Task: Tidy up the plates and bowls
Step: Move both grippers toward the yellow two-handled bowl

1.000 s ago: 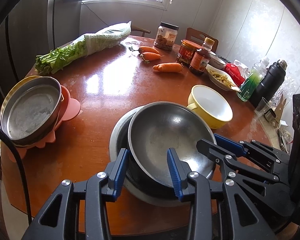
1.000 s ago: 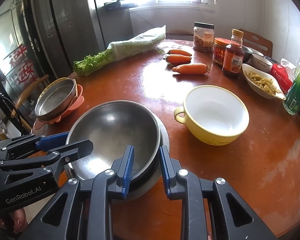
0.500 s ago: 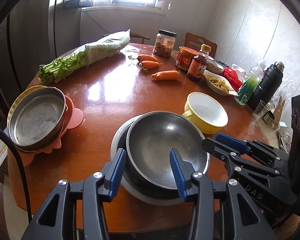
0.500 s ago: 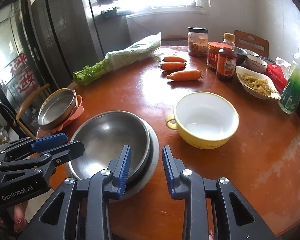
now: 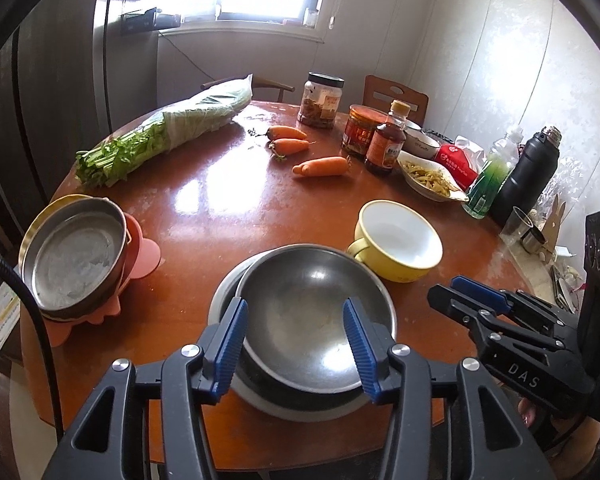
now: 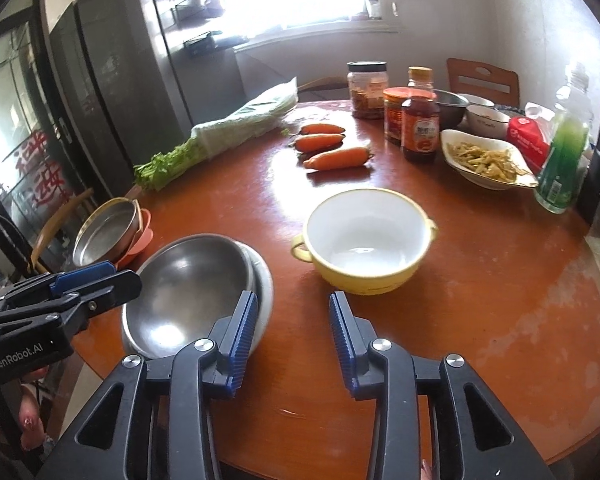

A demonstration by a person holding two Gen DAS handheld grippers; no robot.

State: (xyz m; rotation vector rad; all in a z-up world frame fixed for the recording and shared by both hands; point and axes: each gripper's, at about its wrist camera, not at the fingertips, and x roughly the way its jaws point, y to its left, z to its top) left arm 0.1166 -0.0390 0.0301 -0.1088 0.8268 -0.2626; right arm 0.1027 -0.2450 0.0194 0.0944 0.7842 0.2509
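Observation:
A steel bowl (image 5: pixel 312 316) sits nested in a wider steel plate (image 5: pixel 226 286) at the near edge of the round table; both also show in the right wrist view, the bowl (image 6: pixel 188 288) and the plate (image 6: pixel 264 280). My left gripper (image 5: pixel 296 346) is open and empty, held above the bowl's near rim. My right gripper (image 6: pixel 292 334) is open and empty over bare table, right of the bowl. A yellow two-handled bowl (image 5: pixel 400 240) (image 6: pixel 366 240) stands to the right. A steel dish stacked on pink and gold dishes (image 5: pixel 74 264) (image 6: pixel 108 232) sits at the left.
Bagged celery (image 5: pixel 164 140), carrots (image 5: pixel 320 166), jars and a sauce bottle (image 5: pixel 384 144), a dish of food (image 5: pixel 430 178), a green bottle (image 5: pixel 488 184) and a black flask (image 5: pixel 528 176) fill the table's back and right. A fridge (image 6: pixel 112 92) stands at the left.
Both grippers have pulled back and up from the steel bowl and opened wider. The right gripper has swung right, off the bowl's rim and over bare table.

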